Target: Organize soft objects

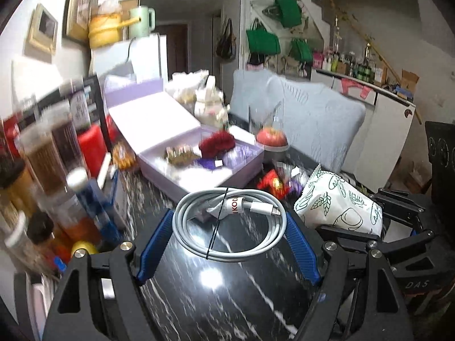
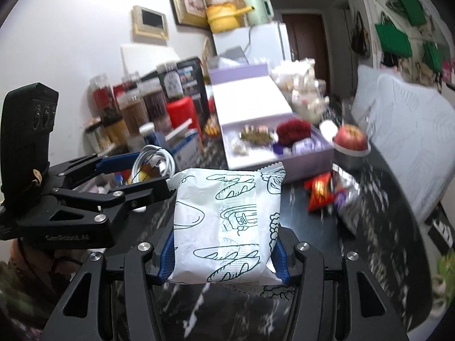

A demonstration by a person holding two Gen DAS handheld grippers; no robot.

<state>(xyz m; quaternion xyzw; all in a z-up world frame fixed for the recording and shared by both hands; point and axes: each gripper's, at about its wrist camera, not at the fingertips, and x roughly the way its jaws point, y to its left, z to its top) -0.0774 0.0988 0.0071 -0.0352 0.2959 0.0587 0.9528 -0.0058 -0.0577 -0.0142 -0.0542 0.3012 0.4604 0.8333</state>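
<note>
White coiled cable (image 1: 229,224) is pinched between the left gripper (image 1: 229,244) fingers, light and springy; the tied bundle is best held. Crinkly bread packet (image 2: 227,227) is clamped mid-body by the right gripper (image 2: 223,251), soft, crushable. Both are held above the bench (image 1: 213,298).

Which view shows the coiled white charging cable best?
The left wrist view: the coiled white charging cable fills the centre, held between the left gripper's blue fingers, with its label, tie and plug visible. The right wrist view shows it only small and edge-on, partly hidden behind the left gripper.
</note>
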